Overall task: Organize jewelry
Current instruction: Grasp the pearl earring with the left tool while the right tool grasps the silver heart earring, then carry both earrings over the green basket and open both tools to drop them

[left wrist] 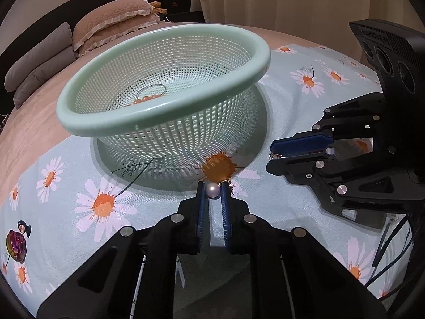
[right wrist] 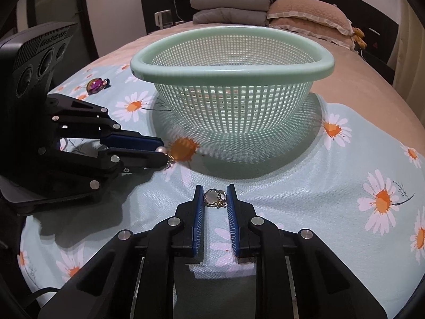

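Note:
My left gripper (left wrist: 213, 190) is shut on a pearl earring (left wrist: 213, 191), held low over the cloth just in front of the green mesh basket (left wrist: 138, 126). It also shows in the right wrist view (right wrist: 162, 150), with the pearl (right wrist: 160, 150) and a gold dangle below it. My right gripper (right wrist: 215, 196) is shut on a round silver and gold earring (right wrist: 213, 198), short of the basket (right wrist: 231, 73). In the left wrist view the right gripper (left wrist: 273, 154) sits to the right of the basket. An orange bead bracelet (left wrist: 146, 98) lies inside the basket.
A purple iridescent brooch (left wrist: 16, 247) with a small dark charm lies on the daisy-print cloth (left wrist: 292, 199) at the far left; it also shows in the right wrist view (right wrist: 95, 85). The cloth covers a bed with pillows (right wrist: 308, 13) and folded grey blankets (right wrist: 228, 8) behind.

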Demonstrator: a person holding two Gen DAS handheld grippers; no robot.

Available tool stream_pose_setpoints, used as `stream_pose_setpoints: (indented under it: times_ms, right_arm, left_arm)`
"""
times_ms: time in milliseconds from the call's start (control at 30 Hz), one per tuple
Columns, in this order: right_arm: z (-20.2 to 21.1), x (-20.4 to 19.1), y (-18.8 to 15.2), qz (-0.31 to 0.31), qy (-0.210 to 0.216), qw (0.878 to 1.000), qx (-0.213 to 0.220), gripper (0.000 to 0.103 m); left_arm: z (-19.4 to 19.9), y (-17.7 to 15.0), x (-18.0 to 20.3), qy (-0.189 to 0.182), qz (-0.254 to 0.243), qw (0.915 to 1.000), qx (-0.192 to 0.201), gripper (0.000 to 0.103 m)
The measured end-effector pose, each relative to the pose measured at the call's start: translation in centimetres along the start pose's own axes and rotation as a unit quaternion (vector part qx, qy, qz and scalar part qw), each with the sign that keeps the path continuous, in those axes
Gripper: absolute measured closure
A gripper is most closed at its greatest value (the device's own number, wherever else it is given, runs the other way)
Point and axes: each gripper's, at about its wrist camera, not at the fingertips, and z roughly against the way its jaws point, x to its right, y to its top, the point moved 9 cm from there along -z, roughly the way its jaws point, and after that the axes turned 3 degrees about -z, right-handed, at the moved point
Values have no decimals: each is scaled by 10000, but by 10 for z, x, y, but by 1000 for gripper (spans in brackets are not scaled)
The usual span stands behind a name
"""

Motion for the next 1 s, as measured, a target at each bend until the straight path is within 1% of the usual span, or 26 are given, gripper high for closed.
stream_pose_setpoints:
  times_ms: [67, 233, 300, 333, 433, 567, 700, 833, 900, 1000]
  right_arm:
    - [-1, 0, 1, 59, -67, 10000, -2, 86]
    - [4, 2, 4, -4, 26, 10000, 54, 87]
    - [11, 1, 4, 19, 0, 10000, 94, 88]
    - [14, -2, 3, 71, 50, 9999, 62, 88]
    - [26, -9, 4, 282, 1, 9996, 79, 88]
    - [45, -17, 8, 505, -29, 9986, 180, 88]
    - [62, -17, 16, 578, -102, 9979, 277, 88]
    - [78, -13, 26, 573, -186, 9977, 307, 88]
    - [90, -11, 34, 578, -237, 9973, 388, 88]
    - [113, -10, 52, 585, -305, 9961, 582, 88]
  left_arm:
    - [-1, -1, 1, 28, -42, 10000, -4, 91]
    - [3, 0, 1, -41, -5, 10000, 58, 91]
    - [6, 0, 0, -89, 14, 9999, 58, 91]
    - [9, 1, 0, -139, 17, 9999, 69, 91]
    - [18, 2, -1, -149, 36, 9998, 132, 91]
    - [31, 4, 0, -92, -17, 9998, 189, 91]
    - [43, 8, 2, -27, -55, 9997, 232, 91]
    - [59, 17, -8, 99, 152, 9995, 264, 90]
    - [71, 24, -15, 215, 228, 9991, 302, 90]
    - [88, 37, -22, 274, 341, 9982, 412, 90]
